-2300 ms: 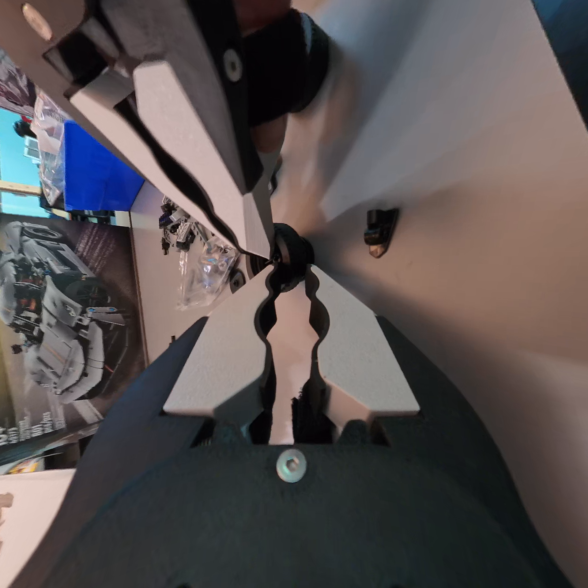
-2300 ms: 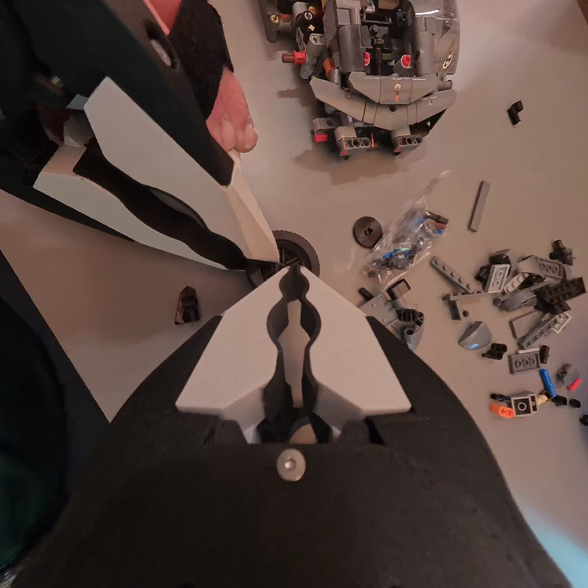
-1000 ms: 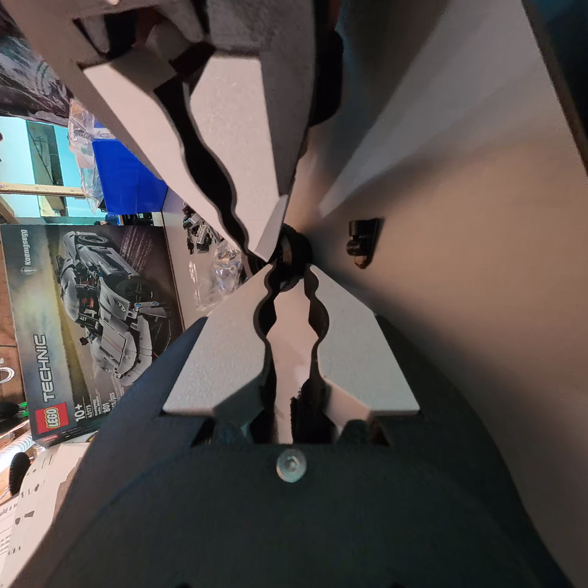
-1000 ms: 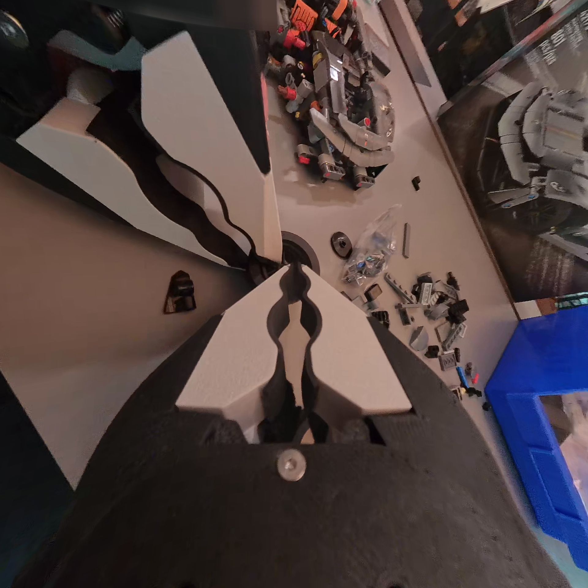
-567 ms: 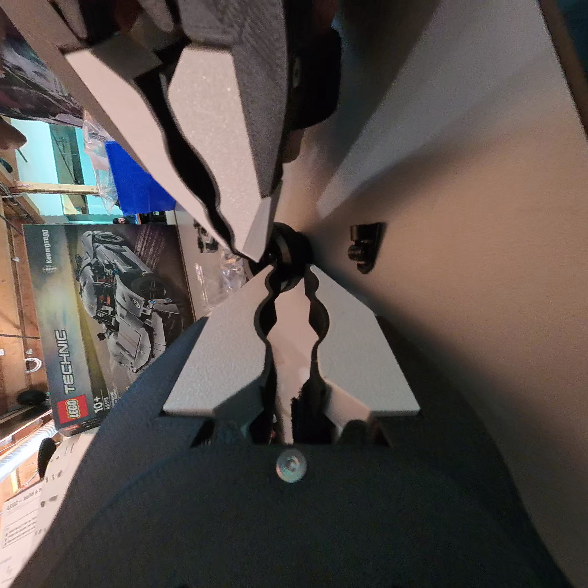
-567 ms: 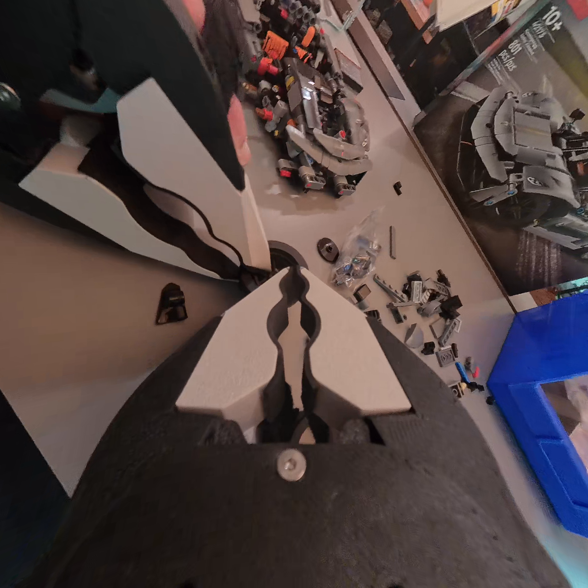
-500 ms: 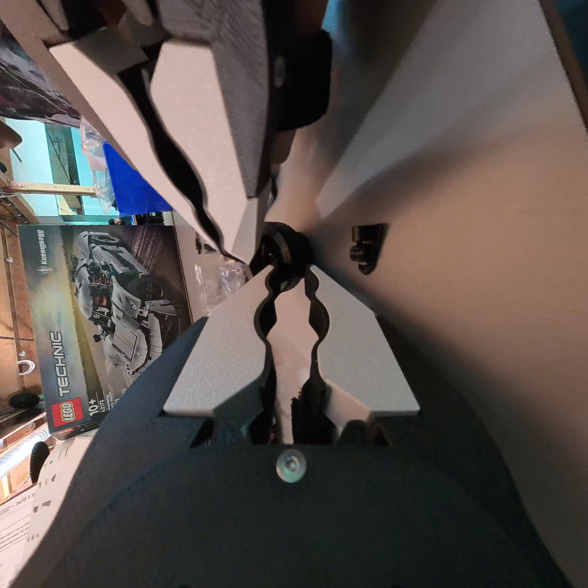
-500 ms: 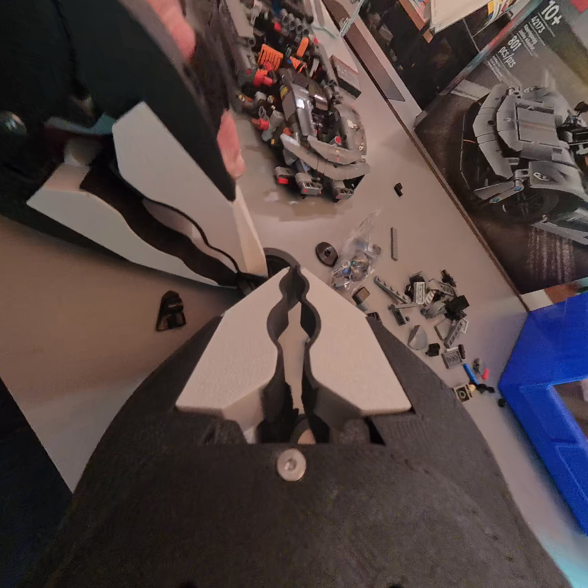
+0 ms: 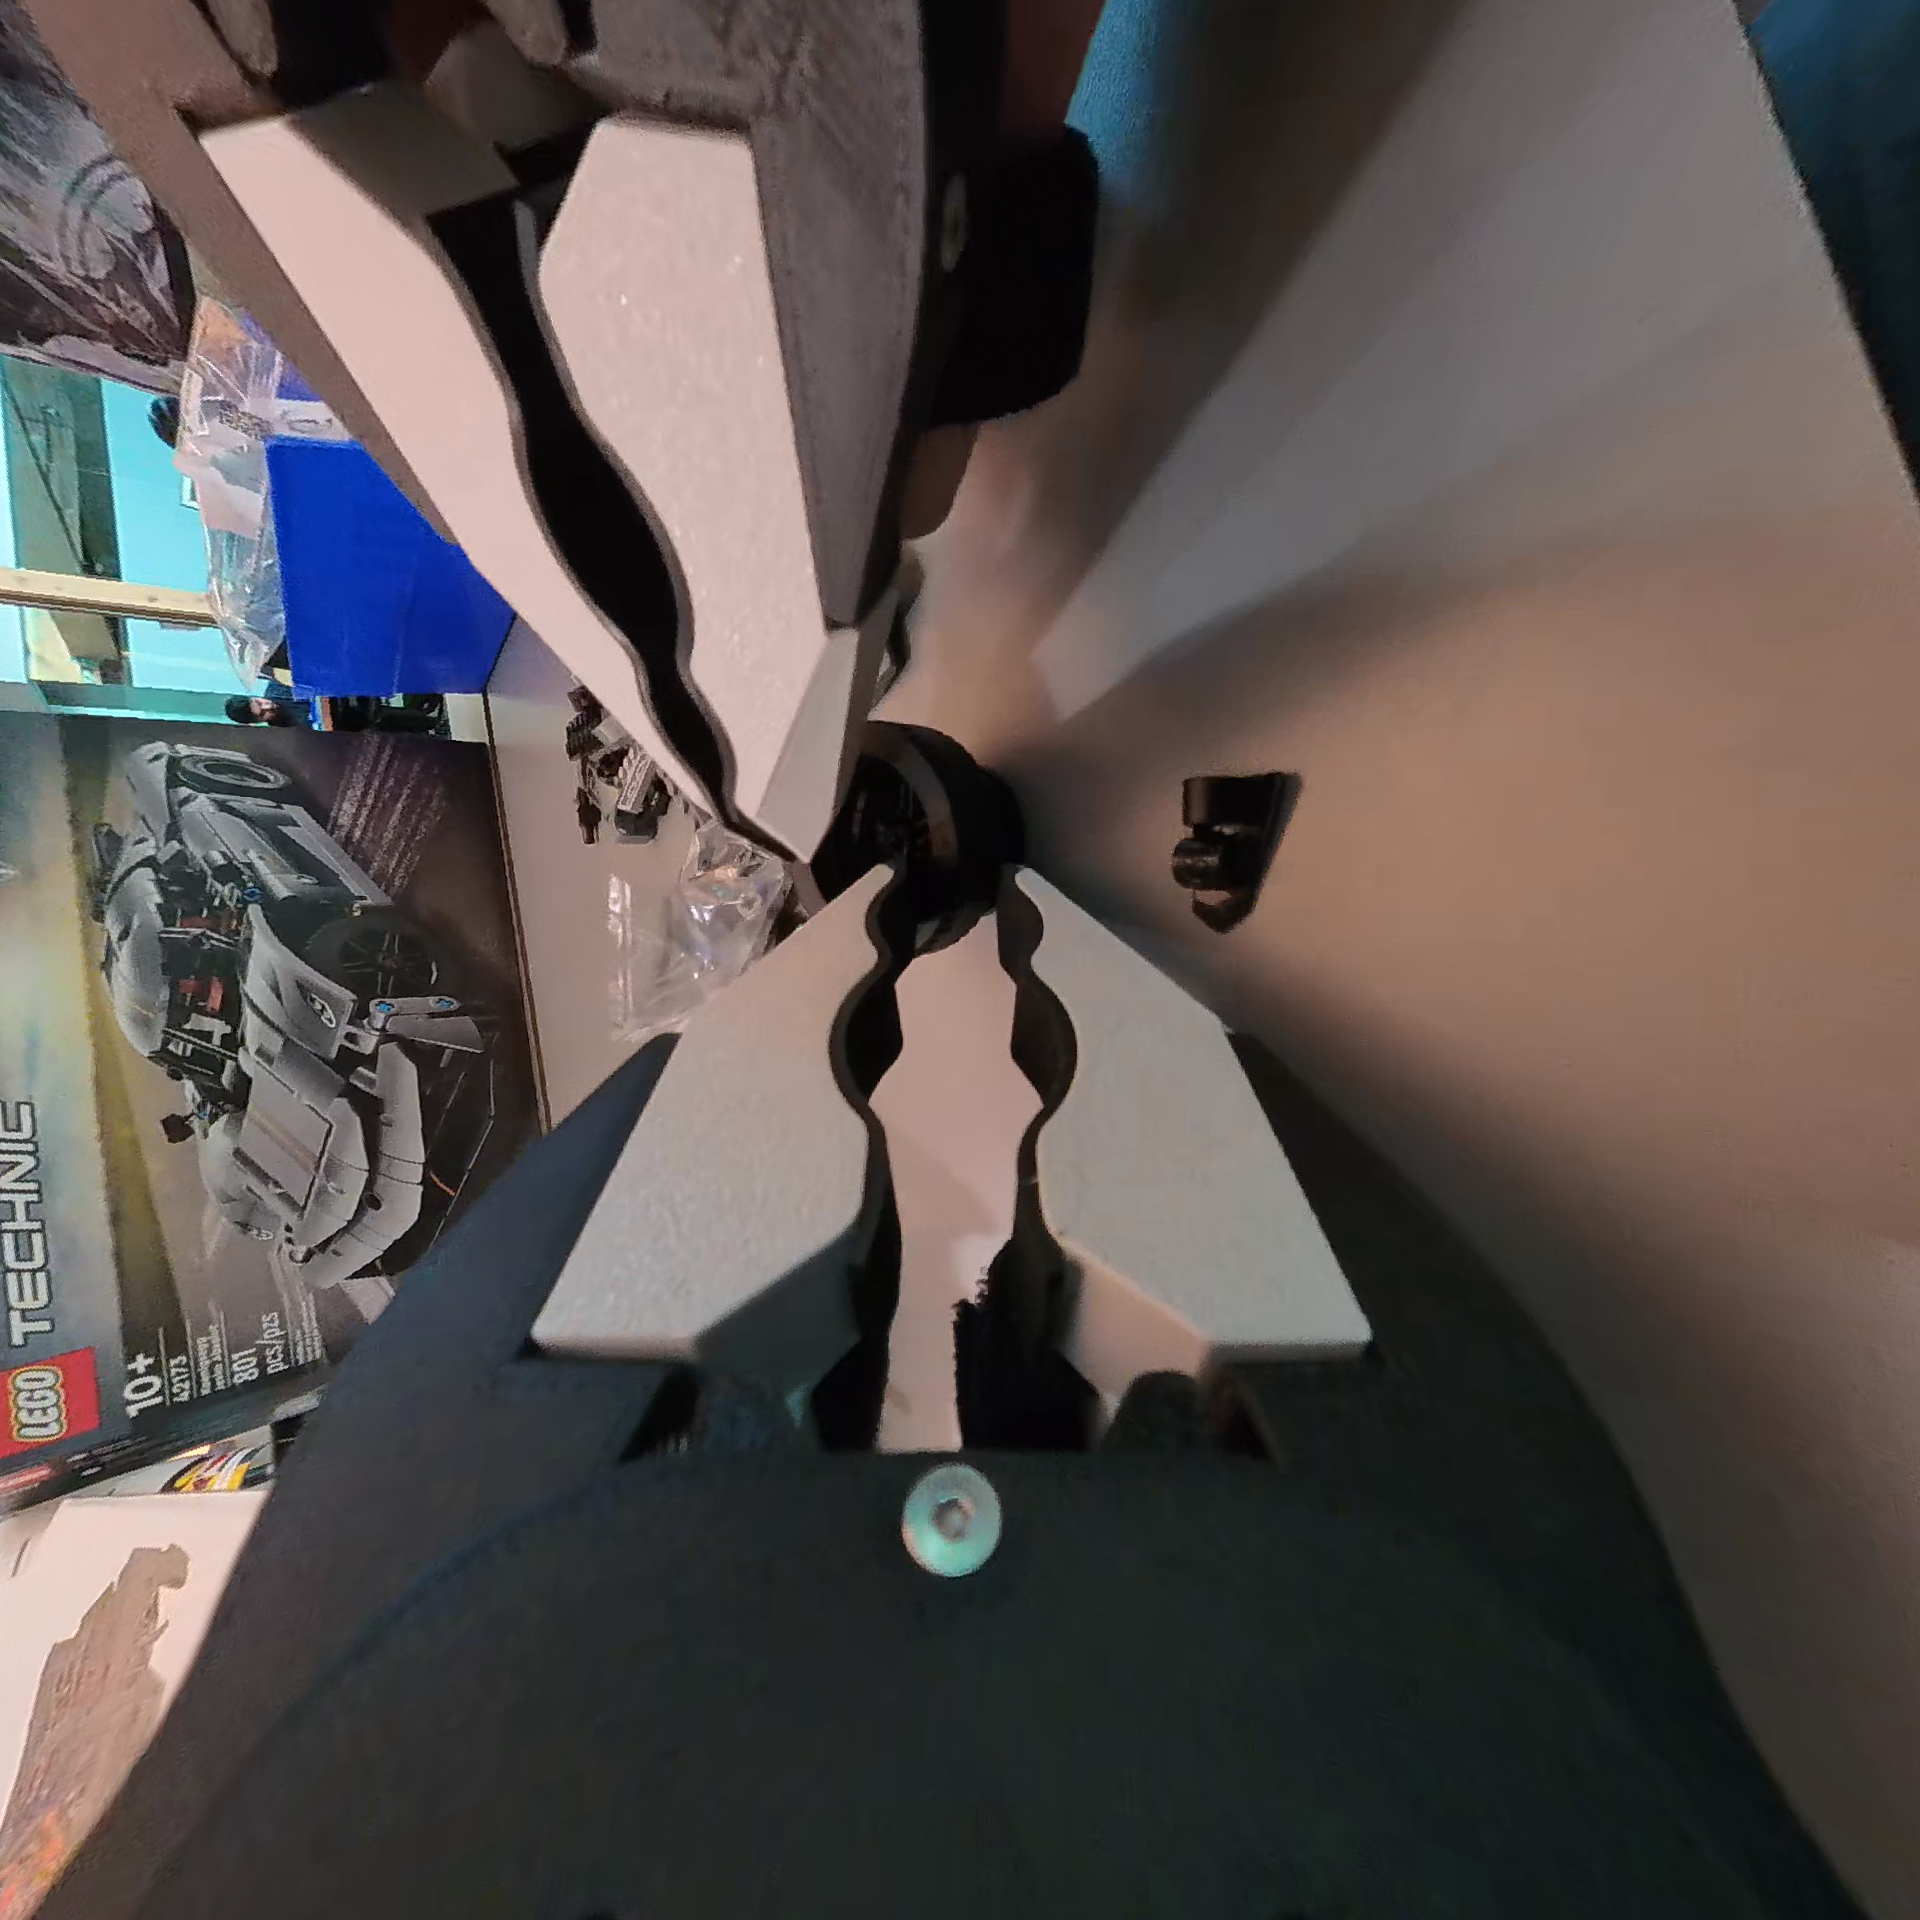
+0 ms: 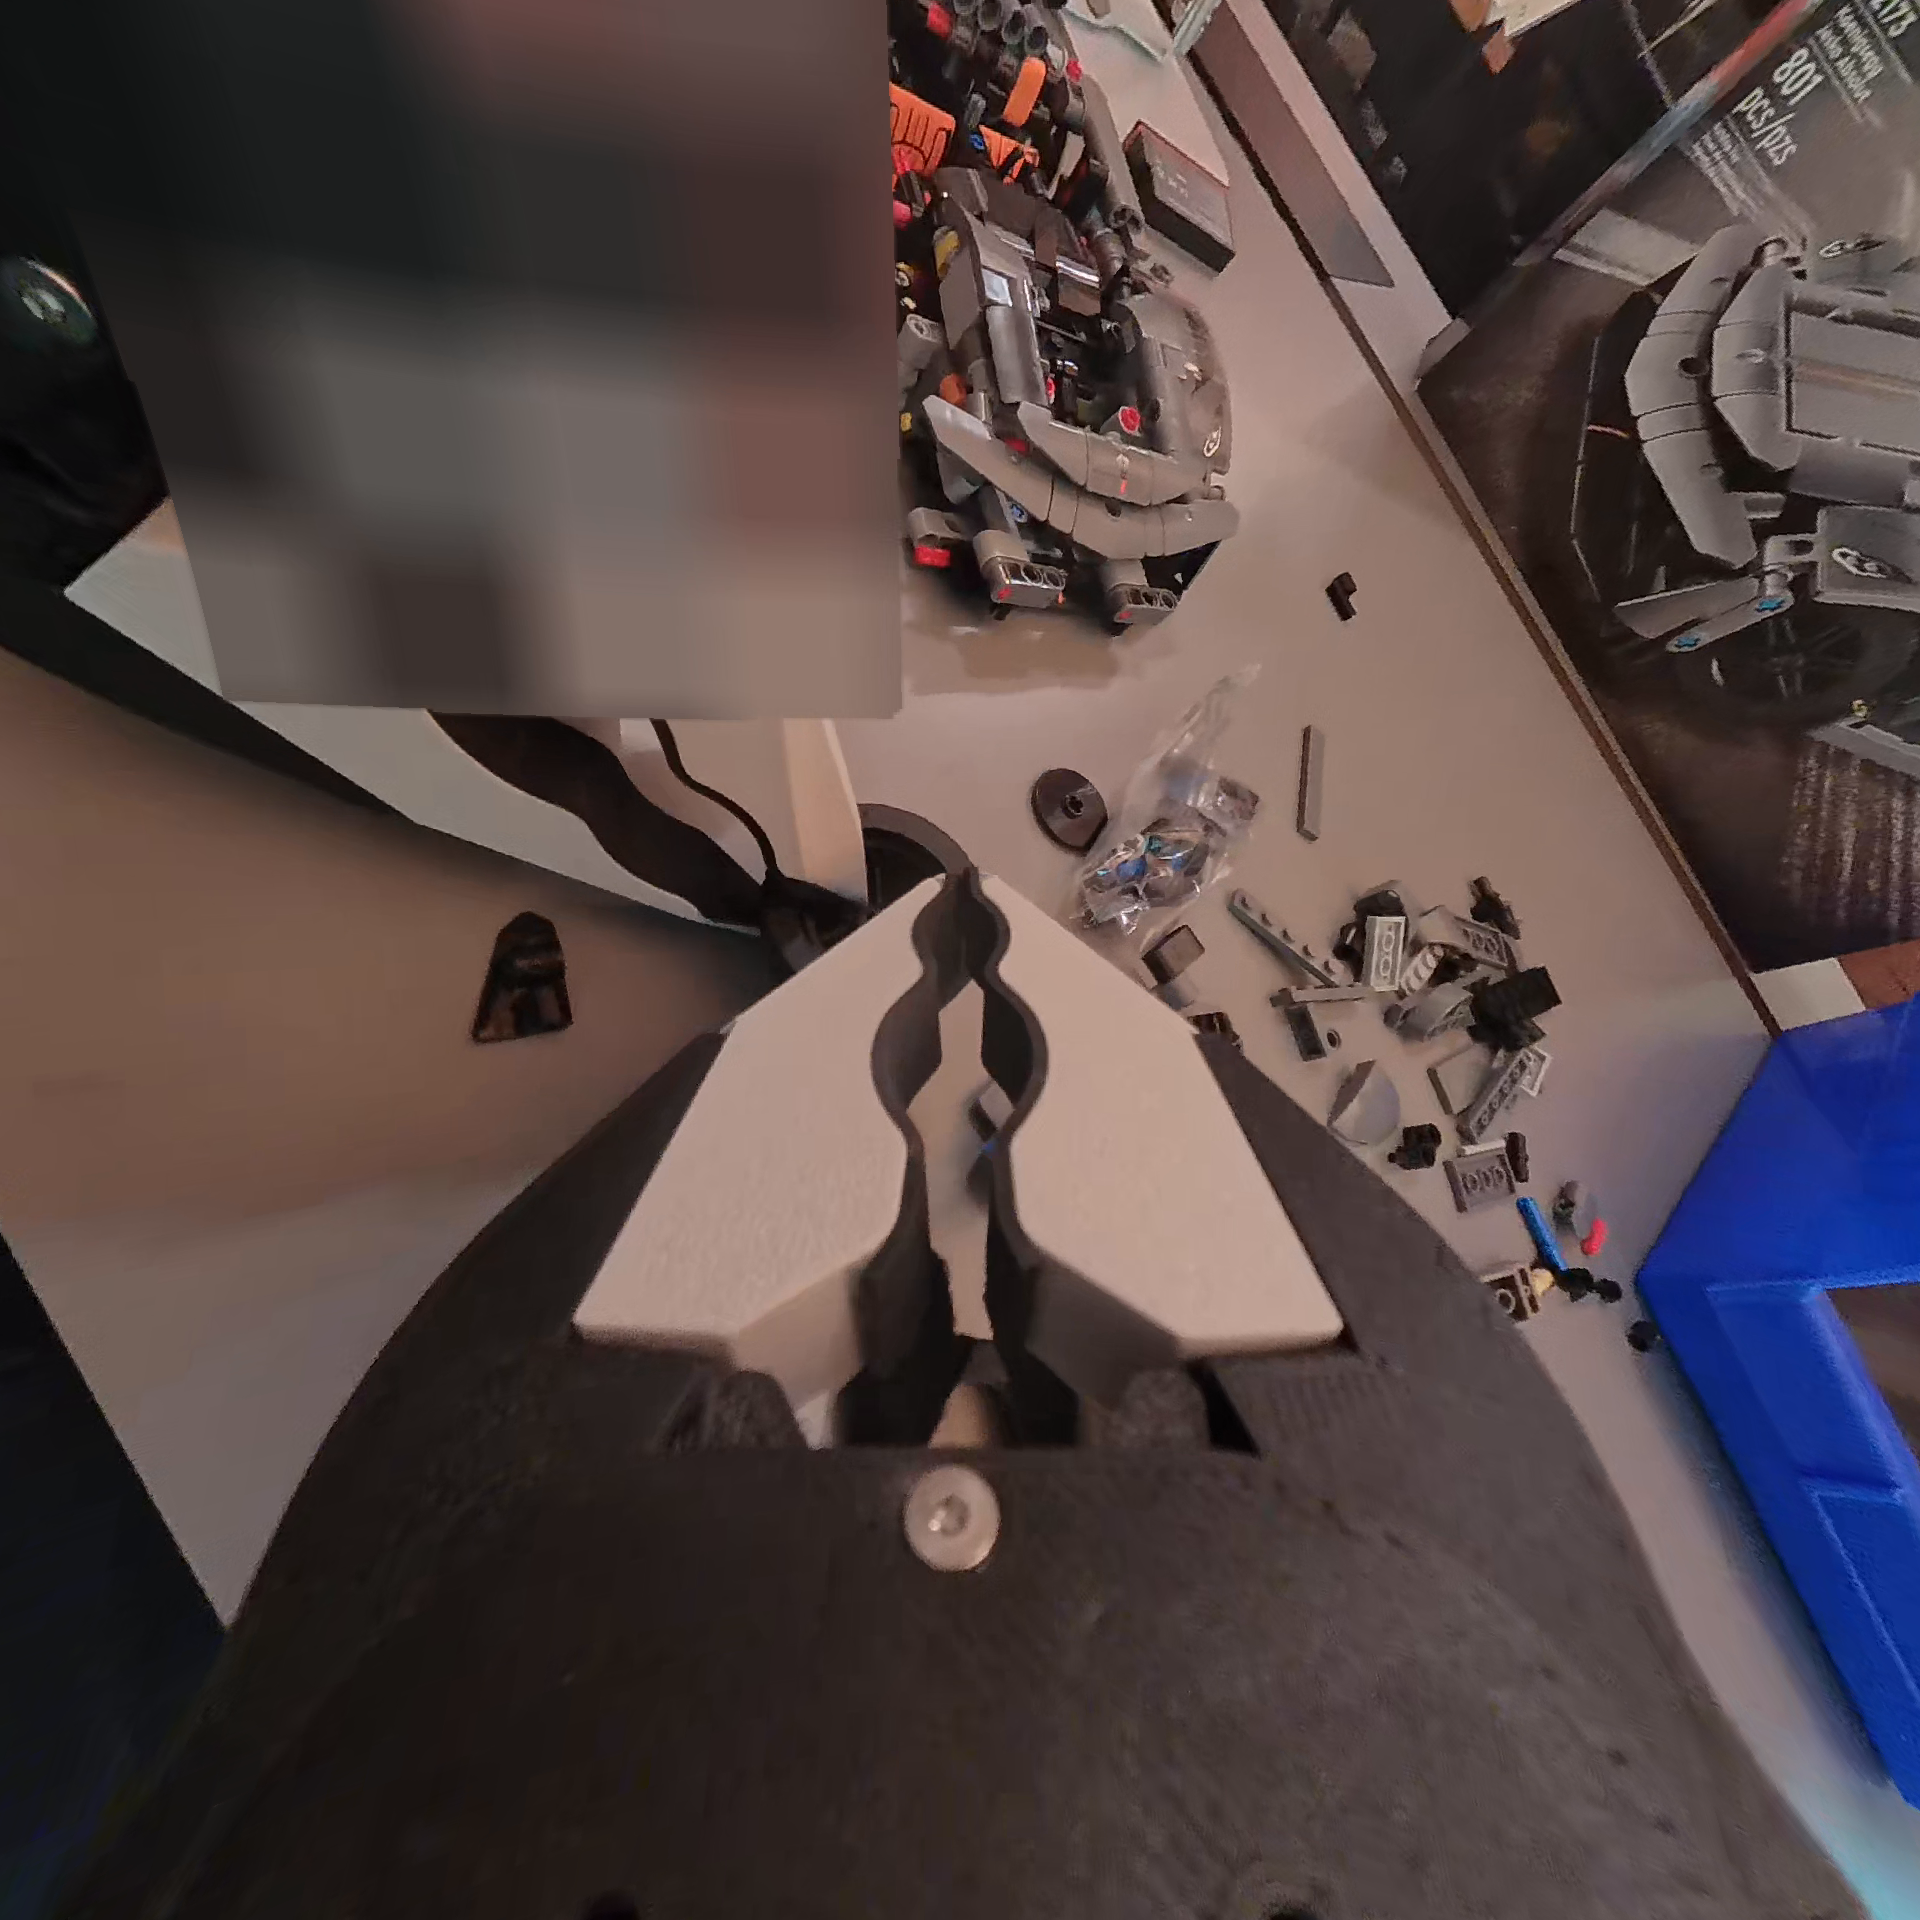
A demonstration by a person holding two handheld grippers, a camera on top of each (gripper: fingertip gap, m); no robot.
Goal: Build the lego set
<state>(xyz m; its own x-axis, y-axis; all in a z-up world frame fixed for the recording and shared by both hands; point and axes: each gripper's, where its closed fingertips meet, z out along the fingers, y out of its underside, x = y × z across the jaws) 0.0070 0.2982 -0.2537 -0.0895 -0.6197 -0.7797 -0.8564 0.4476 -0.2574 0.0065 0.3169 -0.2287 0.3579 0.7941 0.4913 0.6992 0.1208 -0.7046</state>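
The black wheel [image 9: 920, 821] is pinched between the left gripper [image 9: 940, 883] and the right gripper [image 10: 961, 883], both closed on it above the table [image 10: 1039, 717]. Beyond the wheel sits the half-built car [image 10: 1070, 416]. The grippers should press squarely together, keeping rim and tyre coaxial.
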